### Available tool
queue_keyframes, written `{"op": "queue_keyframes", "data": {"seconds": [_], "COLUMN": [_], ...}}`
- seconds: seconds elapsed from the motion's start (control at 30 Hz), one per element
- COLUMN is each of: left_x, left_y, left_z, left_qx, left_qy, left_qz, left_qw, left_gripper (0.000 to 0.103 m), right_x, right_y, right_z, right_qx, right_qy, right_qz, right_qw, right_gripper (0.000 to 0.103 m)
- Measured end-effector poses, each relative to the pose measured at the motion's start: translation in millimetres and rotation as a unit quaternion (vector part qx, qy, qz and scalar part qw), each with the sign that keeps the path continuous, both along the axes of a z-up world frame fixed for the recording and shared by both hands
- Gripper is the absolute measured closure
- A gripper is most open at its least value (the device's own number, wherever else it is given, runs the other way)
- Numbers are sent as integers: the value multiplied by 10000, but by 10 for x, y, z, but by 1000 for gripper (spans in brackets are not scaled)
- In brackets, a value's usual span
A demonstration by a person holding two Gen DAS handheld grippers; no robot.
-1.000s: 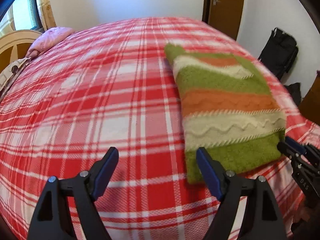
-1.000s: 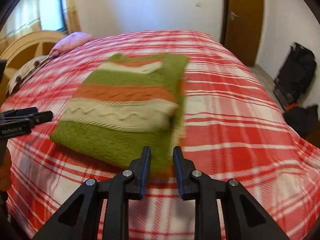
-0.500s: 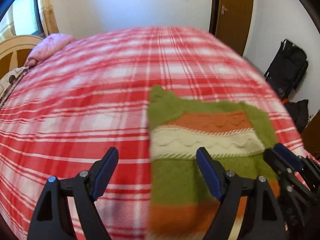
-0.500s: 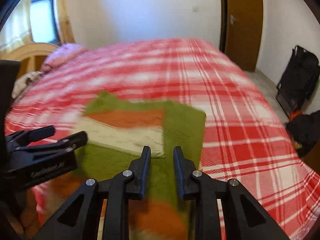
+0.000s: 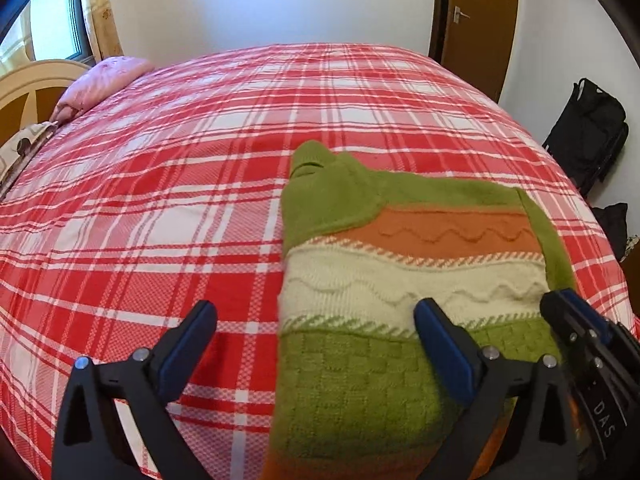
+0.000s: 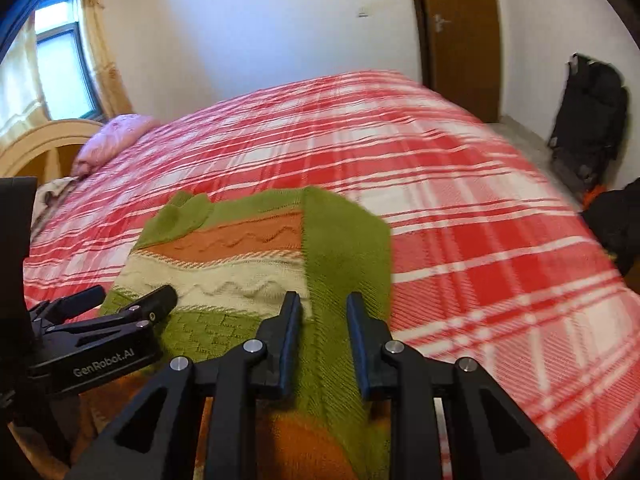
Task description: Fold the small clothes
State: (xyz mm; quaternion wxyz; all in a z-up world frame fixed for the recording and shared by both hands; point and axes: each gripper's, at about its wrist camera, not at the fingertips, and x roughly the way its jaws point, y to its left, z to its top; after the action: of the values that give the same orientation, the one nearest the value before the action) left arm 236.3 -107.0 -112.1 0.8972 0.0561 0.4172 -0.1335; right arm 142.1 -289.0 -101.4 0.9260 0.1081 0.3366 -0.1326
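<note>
The sweater's (image 5: 400,272) near end runs off the bottom edge in both wrist views. In the right wrist view, the bed's (image 6: 500,240) far right side is motion-blurred. The left gripper (image 6: 132,300) hides the sweater's left corner there. Whether the right gripper (image 6: 323,312) presses fabric cannot be told.

Left gripper (image 5: 316,344) jaws have just opened wide; right gripper (image 6: 323,340) narrowly parted, seemingly gripping nothing.

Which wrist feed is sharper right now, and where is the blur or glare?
Left wrist view: mostly crisp, sweater knit readable, softening only at the bottom edge; window blown out. Right wrist view: motion smear across the plaid bedspread, sweater edges soft. Both views bow with fisheye curvature.
</note>
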Motion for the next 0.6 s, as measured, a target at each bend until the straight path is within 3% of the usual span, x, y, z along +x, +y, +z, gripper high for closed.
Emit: {"op": "queue_keyframes", "data": {"seconds": [0.1, 0.23, 0.43, 0.6], "left_x": [-44, -196, -486, -643], "left_y": [18, 90, 133, 155], "left_z": [43, 106, 108, 67], "left_qx": [105, 134, 222, 264], "left_qy": [-34, 40, -13, 2], "left_qz": [-69, -217, -354, -462], "left_qw": [9999, 9997, 9991, 9986], "left_gripper": [1, 1, 1, 1], "right_x": [-275, -531, -767, -912], "right_y": [113, 171, 104, 191], "right_z": [115, -45, -215, -243], "right_qx": [5, 76, 623, 533], "right_qy": [-257, -13, -168, -101], "right_qz": [5, 13, -202, -135], "right_qw": [9997, 10000, 9977, 9984], "right_gripper": [77, 77, 68, 67]}}
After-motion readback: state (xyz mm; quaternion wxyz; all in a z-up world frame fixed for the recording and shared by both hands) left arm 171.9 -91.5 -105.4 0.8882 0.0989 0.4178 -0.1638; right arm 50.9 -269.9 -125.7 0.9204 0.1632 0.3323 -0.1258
